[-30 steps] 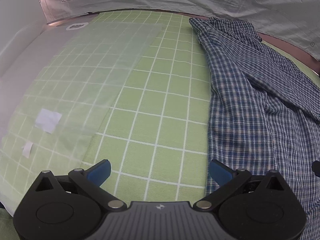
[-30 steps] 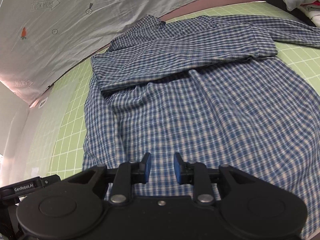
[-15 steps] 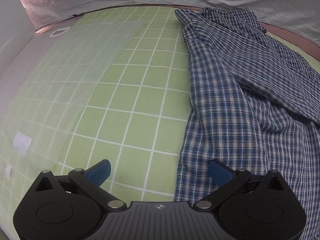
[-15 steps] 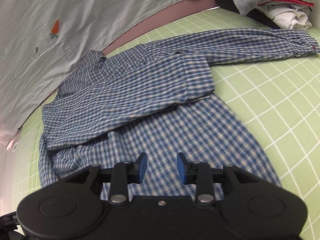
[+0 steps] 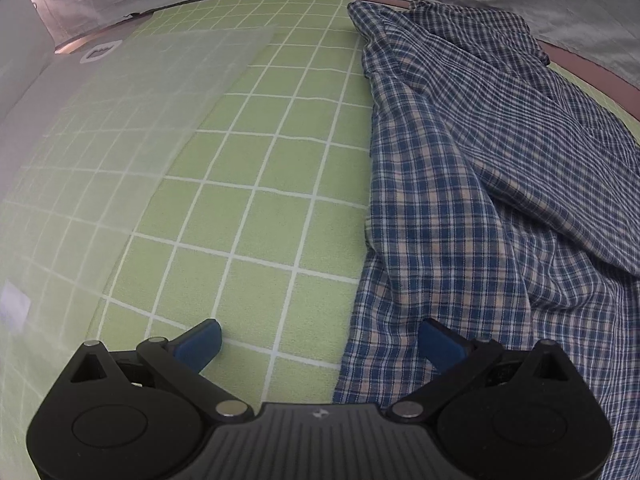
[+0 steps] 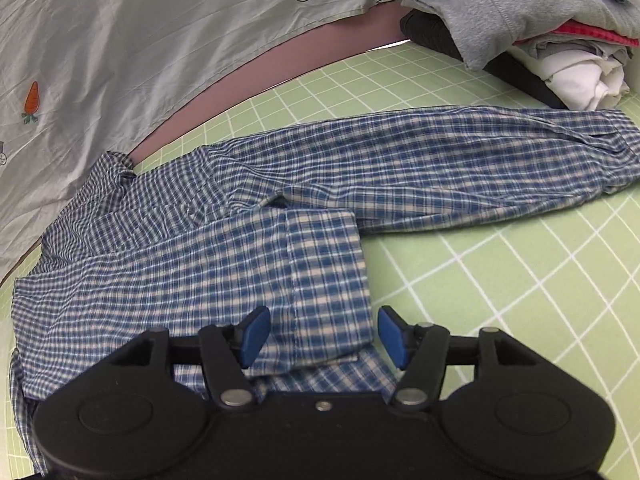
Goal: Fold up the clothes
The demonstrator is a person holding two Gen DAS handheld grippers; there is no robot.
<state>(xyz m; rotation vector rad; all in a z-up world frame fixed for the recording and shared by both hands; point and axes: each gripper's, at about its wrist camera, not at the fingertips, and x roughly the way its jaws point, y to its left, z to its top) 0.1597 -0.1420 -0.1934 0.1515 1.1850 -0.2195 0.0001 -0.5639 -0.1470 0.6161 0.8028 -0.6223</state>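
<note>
A blue-and-white checked shirt (image 5: 480, 200) lies spread on the green grid mat (image 5: 260, 208). One sleeve is folded across its body, with the cuff (image 6: 320, 264) lying near me in the right wrist view. The other sleeve (image 6: 480, 160) stretches out to the right. My left gripper (image 5: 320, 344) is open and low over the shirt's left edge, one finger over the mat, the other over cloth. My right gripper (image 6: 320, 334) is open, its blue pads either side of the folded cuff, nothing pinched.
A pile of folded clothes (image 6: 540, 20) sits at the far right of the mat. A grey sheet with carrot prints (image 6: 120, 40) hangs behind. A translucent plastic sheet (image 5: 120, 140) covers the mat's left part.
The right gripper has opened wider and moved right and forward, up to the folded cuff. The left gripper has shifted right, bringing the shirt's edge between its fingers.
</note>
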